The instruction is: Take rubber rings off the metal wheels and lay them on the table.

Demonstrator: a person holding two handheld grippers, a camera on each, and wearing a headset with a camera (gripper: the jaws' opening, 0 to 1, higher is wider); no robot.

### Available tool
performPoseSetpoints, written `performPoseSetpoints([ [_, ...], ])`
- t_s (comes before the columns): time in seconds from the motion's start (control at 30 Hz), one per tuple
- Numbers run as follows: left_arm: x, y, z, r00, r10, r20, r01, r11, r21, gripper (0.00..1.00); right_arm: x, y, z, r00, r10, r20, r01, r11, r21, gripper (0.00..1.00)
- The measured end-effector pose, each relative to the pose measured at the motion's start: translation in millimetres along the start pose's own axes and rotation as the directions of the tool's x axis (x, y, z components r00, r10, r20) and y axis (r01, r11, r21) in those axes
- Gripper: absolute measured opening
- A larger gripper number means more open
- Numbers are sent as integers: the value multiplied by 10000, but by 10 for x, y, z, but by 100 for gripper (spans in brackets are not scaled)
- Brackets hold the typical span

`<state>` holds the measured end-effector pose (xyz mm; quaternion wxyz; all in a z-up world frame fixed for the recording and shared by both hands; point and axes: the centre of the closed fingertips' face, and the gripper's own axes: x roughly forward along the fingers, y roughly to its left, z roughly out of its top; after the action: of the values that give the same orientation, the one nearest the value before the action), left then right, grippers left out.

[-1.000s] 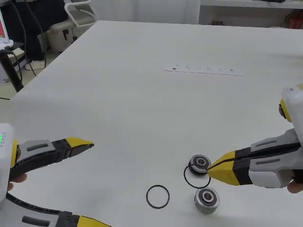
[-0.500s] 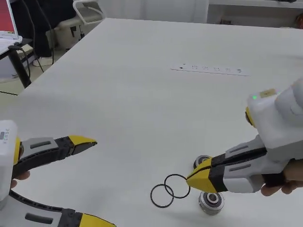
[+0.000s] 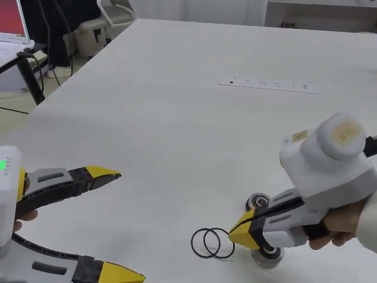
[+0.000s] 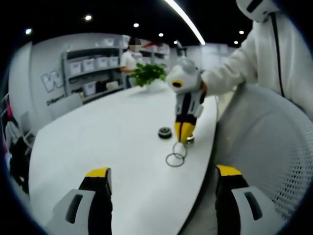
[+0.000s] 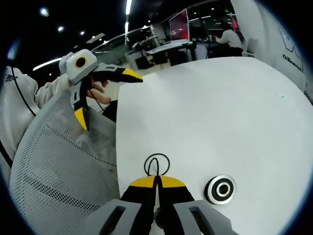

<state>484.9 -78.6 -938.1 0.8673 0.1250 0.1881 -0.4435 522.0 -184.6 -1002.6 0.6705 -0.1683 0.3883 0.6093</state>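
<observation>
Table (image 3: 177, 118): plain white, no pattern. Rubber rings (image 3: 212, 243) on table: thin black. Metal wheels (image 3: 257, 202) on table: silver & black. Left gripper (image 3: 126, 225) & right gripper (image 3: 238, 231): yellow tips, black/grey shanks, white housings; green LED on left. Screen (image 3: 9, 20) past table's far-left corner: red.

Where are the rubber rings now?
Head view: the two rubber rings overlap on the table at the right gripper's tip, just left of the metal wheels.

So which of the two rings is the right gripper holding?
The ring nearer the wheels, caught in the shut right gripper; the other ring lies free, overlapping it.
</observation>
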Motion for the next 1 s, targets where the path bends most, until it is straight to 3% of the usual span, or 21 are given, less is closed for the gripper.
performPoseSetpoints([
  [0.63, 11, 7, -13, 10000, 14, -15, -14, 10000, -77, 87, 11, -61, -30, 9996, -267, -17, 268, 9996, 58, 5],
  [1.0, 22, 20, -11, 10000, -40, -55, 40, 10000, -17, 87, -156, -167, 80, 9962, -681, 547, 671, 9975, 202, 8],
])
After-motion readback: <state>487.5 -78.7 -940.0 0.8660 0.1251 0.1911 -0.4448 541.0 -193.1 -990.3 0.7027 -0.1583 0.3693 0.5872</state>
